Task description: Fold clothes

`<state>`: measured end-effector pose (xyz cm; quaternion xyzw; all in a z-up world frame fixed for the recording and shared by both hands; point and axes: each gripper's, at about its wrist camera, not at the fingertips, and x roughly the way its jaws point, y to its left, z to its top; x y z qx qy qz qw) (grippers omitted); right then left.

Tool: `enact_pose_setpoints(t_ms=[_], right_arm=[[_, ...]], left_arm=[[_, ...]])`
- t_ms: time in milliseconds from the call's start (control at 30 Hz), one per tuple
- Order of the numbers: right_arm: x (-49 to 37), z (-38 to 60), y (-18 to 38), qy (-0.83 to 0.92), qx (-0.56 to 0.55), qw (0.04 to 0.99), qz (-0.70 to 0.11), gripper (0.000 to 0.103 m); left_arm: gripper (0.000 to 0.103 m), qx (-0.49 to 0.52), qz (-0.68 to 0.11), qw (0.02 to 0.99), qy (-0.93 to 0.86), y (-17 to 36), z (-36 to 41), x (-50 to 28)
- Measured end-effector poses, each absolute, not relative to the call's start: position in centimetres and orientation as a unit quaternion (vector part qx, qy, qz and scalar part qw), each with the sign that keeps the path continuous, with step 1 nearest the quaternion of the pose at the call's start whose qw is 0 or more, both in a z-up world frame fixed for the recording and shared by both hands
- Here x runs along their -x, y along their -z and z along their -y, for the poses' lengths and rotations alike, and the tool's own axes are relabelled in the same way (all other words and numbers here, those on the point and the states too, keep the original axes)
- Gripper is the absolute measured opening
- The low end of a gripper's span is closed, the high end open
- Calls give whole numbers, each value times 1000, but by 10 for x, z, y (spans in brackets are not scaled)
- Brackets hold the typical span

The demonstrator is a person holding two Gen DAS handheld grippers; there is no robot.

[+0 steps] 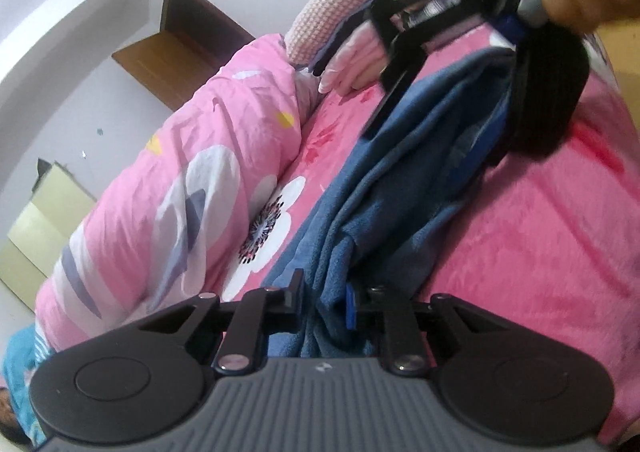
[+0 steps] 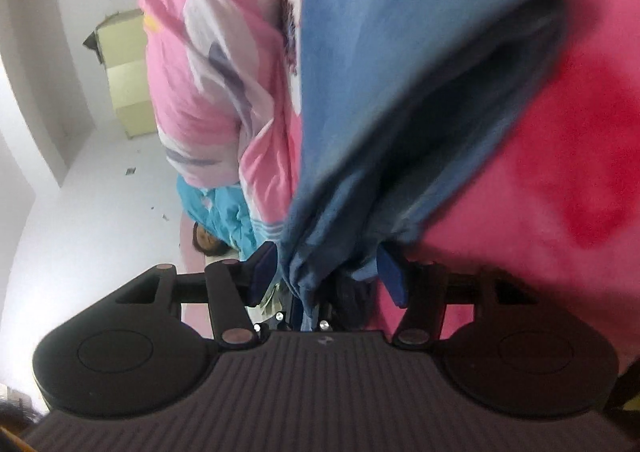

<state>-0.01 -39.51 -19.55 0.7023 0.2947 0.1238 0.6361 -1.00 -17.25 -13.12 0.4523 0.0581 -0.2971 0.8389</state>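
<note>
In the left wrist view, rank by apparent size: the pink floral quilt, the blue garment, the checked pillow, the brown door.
1. Pink floral quilt
2. Blue garment, though nearness to the camera inflates it
3. Checked pillow and brown door look alike; both far, so unranked

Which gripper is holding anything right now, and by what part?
Left gripper pinches the blue garment at a bunched edge. Right gripper stands open, the same cloth hanging loose between its fingers.

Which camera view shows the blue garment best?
The left wrist view: the blue garment stretches along the pink bed, from the left gripper to the right gripper. The right wrist view shows it close, blurred, bunched between open pads.
</note>
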Motion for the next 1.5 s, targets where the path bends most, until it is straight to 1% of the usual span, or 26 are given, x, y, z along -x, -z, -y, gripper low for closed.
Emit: enact_pose_setpoints(t_ms=[100, 167, 200, 233, 300, 367, 400, 433, 500, 600, 700, 733, 800, 867, 933, 967, 1033, 1133, 1167, 1300, 1400, 1433, 1467, 1500], right_arm=[[-10, 387, 192, -127, -697, 642, -293, 55], [-11, 388, 193, -118, -696, 644, -295, 52], [-11, 389, 194, -111, -699, 643, -294, 47], [-9, 390, 195, -104, -701, 643, -291, 41], [-3, 397, 190, -78, -696, 661, -269, 37], [4, 406, 178, -48, -671, 700, -238, 29], [4, 408, 175, -40, -653, 718, -236, 20], [4, 410, 171, -31, -634, 736, -235, 14], [7, 410, 160, -28, -591, 772, -232, 10], [13, 402, 134, -47, -484, 845, -222, 9], [17, 398, 141, -52, -396, 882, -248, 9], [19, 402, 154, -59, -402, 880, -247, 7], [23, 411, 177, -75, -414, 874, -243, 7], [27, 416, 175, -86, -423, 869, -240, 11], [37, 424, 172, -92, -433, 862, -246, 20], [44, 429, 170, -93, -439, 858, -250, 22], [65, 434, 161, -87, -440, 856, -257, 28], [88, 417, 136, -95, -361, 887, -271, 28], [96, 408, 125, -103, -317, 904, -267, 28], [95, 342, 93, -130, -123, 965, -189, 27], [65, 295, 101, -137, -13, 979, -150, 27], [51, 286, 112, -141, 7, 978, -151, 27], [36, 283, 128, -148, 0, 974, -169, 26], [23, 282, 143, -154, -11, 971, -182, 26]], left_arm=[[19, -445, -56, 842, 299, 131, 171, 9], [19, -438, -54, 846, 300, 130, 169, 9], [18, -435, -53, 847, 301, 130, 168, 9], [18, -435, -50, 847, 302, 130, 166, 10], [18, -445, -39, 842, 304, 133, 164, 13], [18, -463, -24, 832, 306, 139, 163, 18], [17, -476, -14, 824, 307, 143, 162, 22], [17, -490, -3, 816, 307, 147, 162, 26], [16, -521, 19, 796, 307, 154, 162, 32], [15, -555, 46, 767, 317, 161, 158, 41], [15, -587, 57, 734, 336, 173, 158, 46], [15, -596, 64, 725, 339, 179, 158, 47], [15, -604, 73, 719, 336, 185, 158, 48], [15, -589, 57, 731, 340, 180, 159, 45], [15, -578, 46, 740, 342, 177, 161, 43], [15, -579, 47, 740, 339, 178, 161, 43], [16, -580, 46, 742, 333, 179, 163, 43], [17, -572, 33, 752, 326, 177, 166, 44], [17, -567, 26, 757, 324, 175, 167, 44], [17, -562, 8, 766, 312, 171, 171, 45], [17, -556, -6, 774, 303, 169, 173, 45], [18, -549, -14, 779, 302, 168, 173, 44], [24, -541, -27, 785, 301, 166, 173, 42], [25, -535, -43, 788, 302, 164, 173, 39]])
